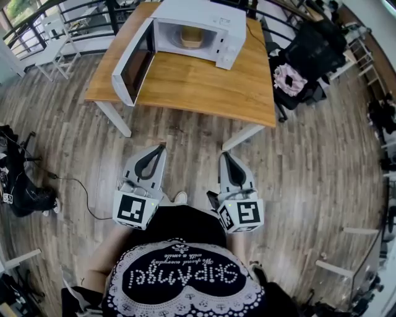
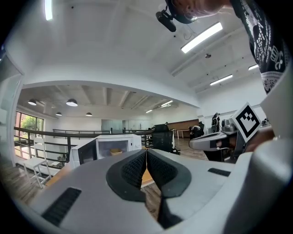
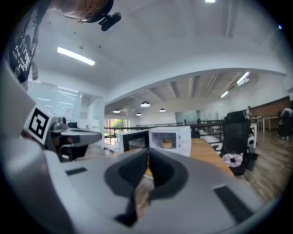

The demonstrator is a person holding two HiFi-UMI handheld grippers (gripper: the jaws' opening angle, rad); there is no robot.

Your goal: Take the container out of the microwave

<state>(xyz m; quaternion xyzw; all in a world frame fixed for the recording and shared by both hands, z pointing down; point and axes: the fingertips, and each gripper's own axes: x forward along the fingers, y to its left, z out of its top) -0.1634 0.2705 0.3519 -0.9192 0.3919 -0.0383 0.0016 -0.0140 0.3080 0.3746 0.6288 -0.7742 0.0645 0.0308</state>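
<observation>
The tan container sits inside the open microwave on the table, upper centre of the head view. The left tool and right tool, both pinched together and empty, hover well below it, about equally far.

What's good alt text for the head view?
A white microwave stands on a wooden table, door swung open, a tan container inside. Short of the table, over the wood floor, the left gripper and right gripper are shut and empty.
</observation>
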